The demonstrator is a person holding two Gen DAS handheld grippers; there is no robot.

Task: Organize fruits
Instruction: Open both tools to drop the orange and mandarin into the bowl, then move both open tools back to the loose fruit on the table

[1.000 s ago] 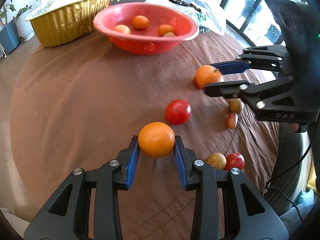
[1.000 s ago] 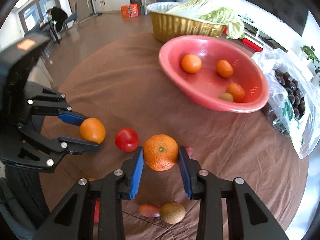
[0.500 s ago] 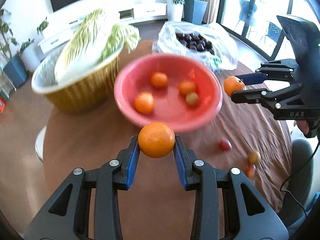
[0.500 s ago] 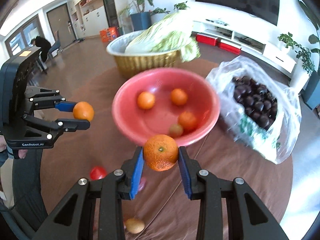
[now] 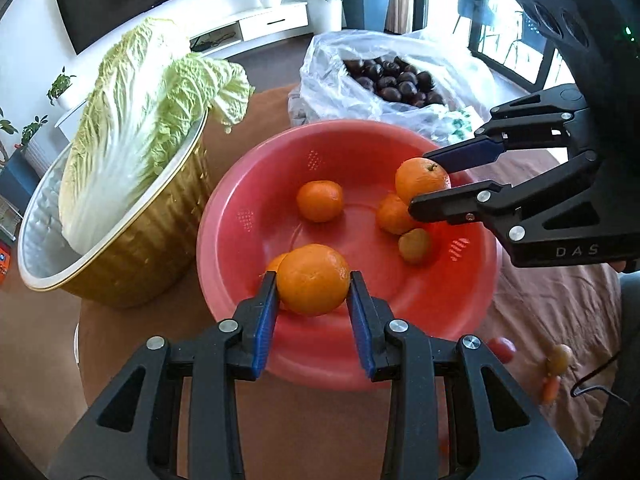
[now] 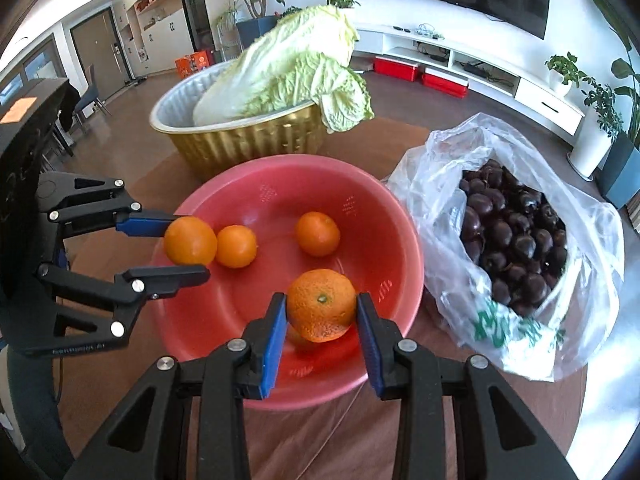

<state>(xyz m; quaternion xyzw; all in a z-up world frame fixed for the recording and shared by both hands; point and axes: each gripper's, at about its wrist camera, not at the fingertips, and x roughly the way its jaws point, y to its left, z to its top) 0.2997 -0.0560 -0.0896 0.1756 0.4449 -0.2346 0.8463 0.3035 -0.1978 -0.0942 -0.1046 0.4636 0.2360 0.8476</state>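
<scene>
Both claws now over red bowl (image 5: 224, 216), left claw (image 5: 314, 284) gripping orange (image 5: 313, 280)

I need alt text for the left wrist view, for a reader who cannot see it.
The left tongs grip an orange over a red bowl that holds several small fruits. The right tongs hold a second orange over the bowl's right side. A gold basin with cabbage stands at left.
</scene>
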